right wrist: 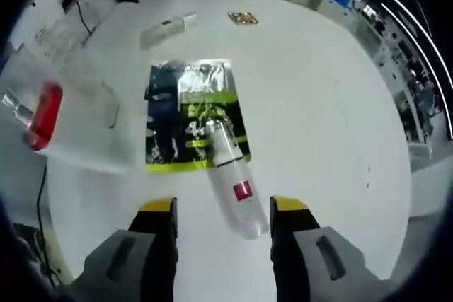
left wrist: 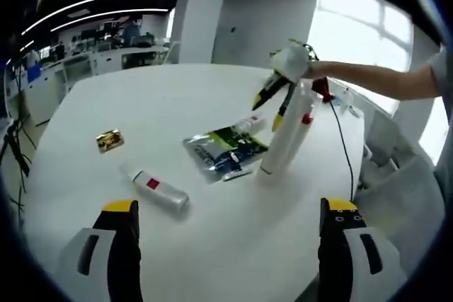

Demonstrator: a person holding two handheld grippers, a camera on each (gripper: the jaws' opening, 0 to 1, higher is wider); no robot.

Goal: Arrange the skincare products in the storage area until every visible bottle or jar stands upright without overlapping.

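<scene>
Right claw (right wrist: 223, 210) hangs over a small clear bottle (right wrist: 232, 178) lying on its side, the jaws spread wide to either side of its bottom end and not visibly touching it (the gap on each side looks small). The bottle's long axis runs nearly straight ahead from the claw, its cap end resting on a green and black foil pouch (right wrist: 190, 114) near the middle of the surface (right wrist: 318, 104). A taller white bottle (left wrist: 287, 132) with a red mark stands upright just beside the pouch, toward the surface's far edge in the left gripper view. Left claw (left wrist: 230, 221) is wide open, holding nothing, near the surface's close edge; another white bottle (left wrist: 156, 187) lies flat just ahead of its left jaw. By my reading, the right claw is nearer the small bottle and placed to close across it, then tip it upright.
</scene>
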